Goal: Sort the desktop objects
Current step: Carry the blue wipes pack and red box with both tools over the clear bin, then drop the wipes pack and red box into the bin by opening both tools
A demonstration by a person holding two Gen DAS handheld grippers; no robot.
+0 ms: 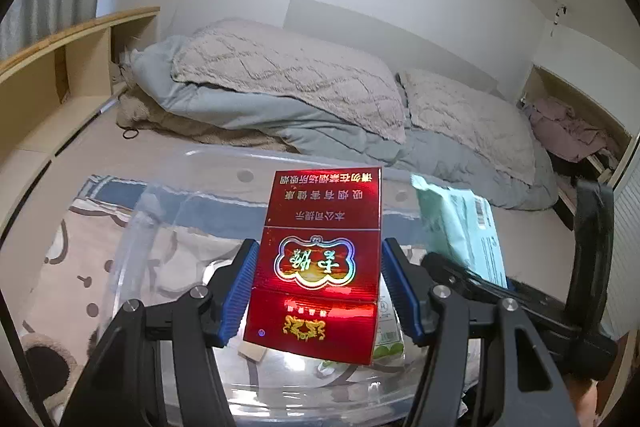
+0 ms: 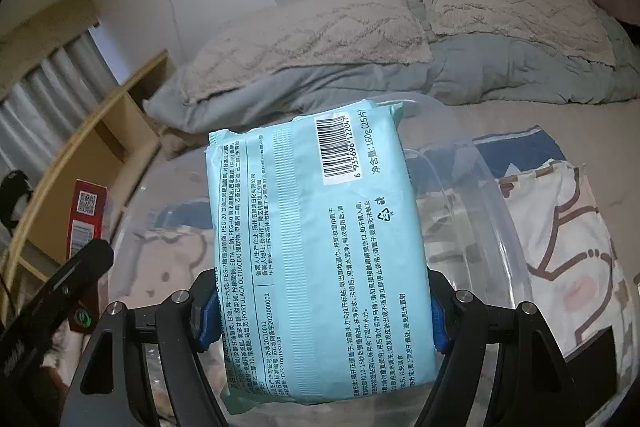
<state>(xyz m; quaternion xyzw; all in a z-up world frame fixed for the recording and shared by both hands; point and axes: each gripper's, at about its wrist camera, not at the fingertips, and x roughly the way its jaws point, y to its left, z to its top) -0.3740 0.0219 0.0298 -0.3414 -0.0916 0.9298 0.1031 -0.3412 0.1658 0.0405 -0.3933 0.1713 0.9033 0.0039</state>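
My left gripper (image 1: 320, 259) is shut on a red cigarette pack (image 1: 324, 211), its blue pads (image 1: 240, 291) pressing on both long sides. The pack hangs over a clear plastic bin (image 1: 224, 157) on the bed. My right gripper (image 2: 320, 291) is shut on a teal pack of wet wipes (image 2: 312, 207), printed back up, above the same bin (image 2: 492, 183). In the left wrist view the wipes pack (image 1: 460, 223) shows at the right. In the right wrist view the red pack (image 2: 86, 215) shows at the far left. A green-and-white labelled packet (image 1: 386, 331) lies in the bin, partly hidden.
The bin sits on a patterned blanket (image 1: 80, 247) on the bed. Behind it lie two beige pillows (image 1: 288, 75) on a grey quilt. A wooden shelf (image 1: 60, 67) runs along the left, and a pile of clothes (image 1: 560, 131) fills a niche at the right.
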